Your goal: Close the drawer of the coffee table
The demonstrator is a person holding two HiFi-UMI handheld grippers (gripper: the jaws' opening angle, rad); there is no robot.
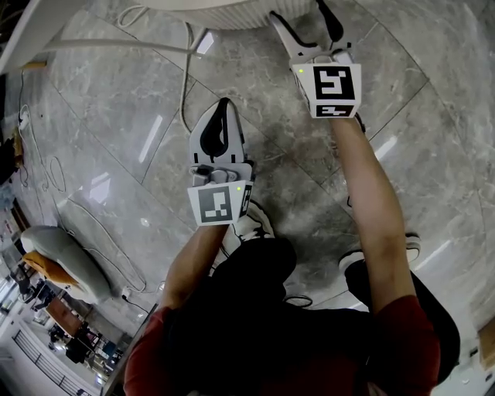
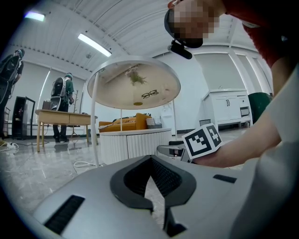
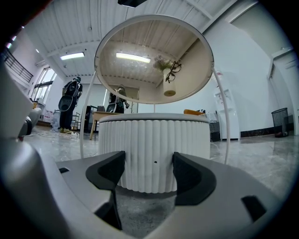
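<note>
The coffee table (image 3: 154,154) is a white ribbed round drum with a round glass-like top tray (image 3: 154,60) on thin white legs. Glasses and a small cup lie on that tray. I see no drawer standing out of the drum; its ribbed front shows only a small dark hole (image 3: 155,162). My right gripper (image 3: 149,175) is open, its jaws framing the drum a short way off without touching it. From the head view it (image 1: 300,15) sits just in front of the table's edge (image 1: 232,14). My left gripper (image 1: 223,104) hangs back over the floor, shut and empty.
Marble floor tiles with white cables (image 1: 186,69) trailing left of the table. A grey and orange seat (image 1: 58,263) lies at the far left. People stand by a wooden desk (image 2: 60,119) in the background. White cabinets (image 2: 229,107) line the right wall.
</note>
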